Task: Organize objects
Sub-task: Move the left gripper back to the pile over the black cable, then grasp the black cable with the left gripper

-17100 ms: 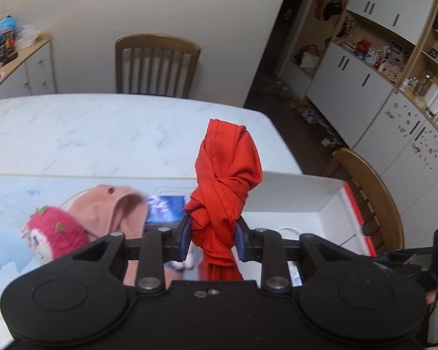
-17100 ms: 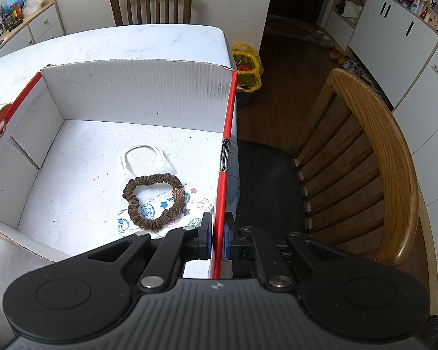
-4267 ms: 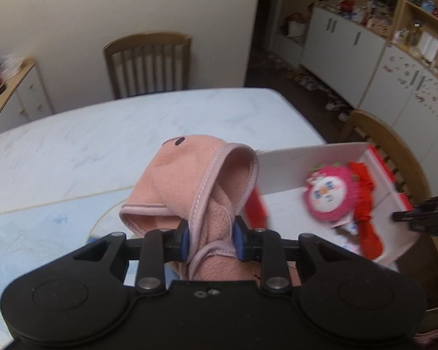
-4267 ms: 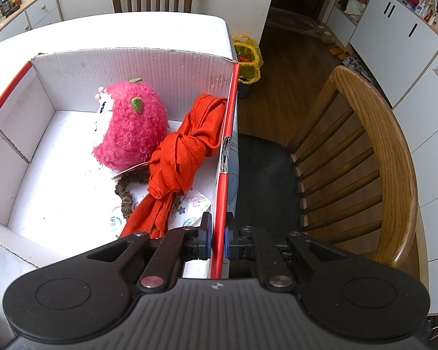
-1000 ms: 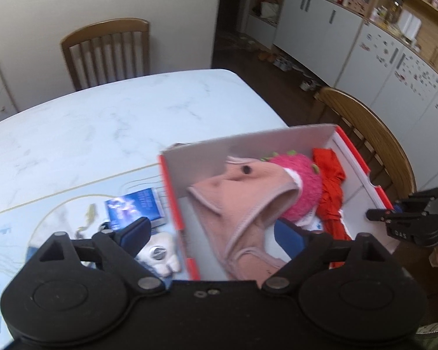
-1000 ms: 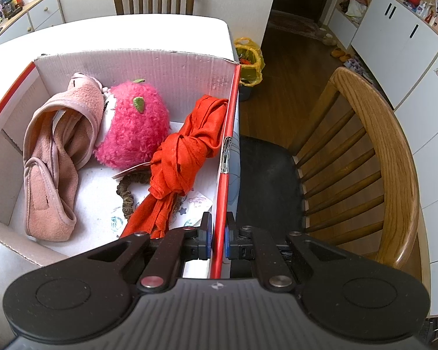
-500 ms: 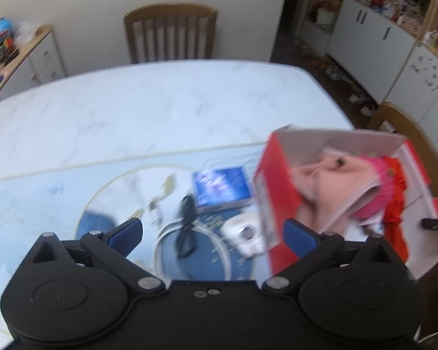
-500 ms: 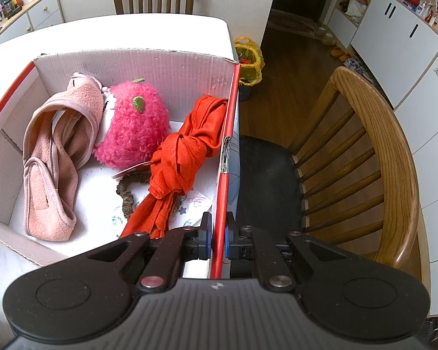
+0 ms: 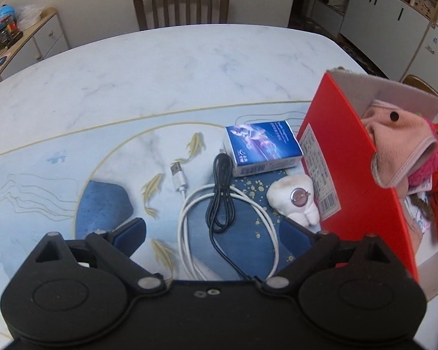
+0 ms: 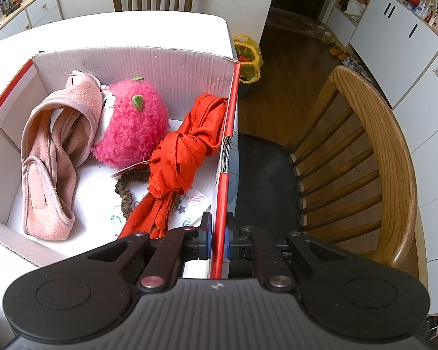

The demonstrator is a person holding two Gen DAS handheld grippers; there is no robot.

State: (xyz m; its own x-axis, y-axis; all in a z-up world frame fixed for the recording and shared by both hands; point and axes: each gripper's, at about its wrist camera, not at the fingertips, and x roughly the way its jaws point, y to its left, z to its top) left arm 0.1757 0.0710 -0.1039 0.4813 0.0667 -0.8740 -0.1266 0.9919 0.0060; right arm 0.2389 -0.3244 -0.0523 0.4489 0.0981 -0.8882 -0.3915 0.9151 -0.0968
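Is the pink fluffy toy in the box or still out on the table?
In the box. The pink fluffy toy sits inside the box, between the pink cloth and the red cloth.

table; mat, box

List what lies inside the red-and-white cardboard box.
Pink fleece hat, fuzzy pink plush, knotted red cloth, brown scrunchie partly covered, printed item mostly hidden.

Brown scrunchie lies mostly hidden under the red cloth. White cable loop disappears behind the left hand-held gripper.
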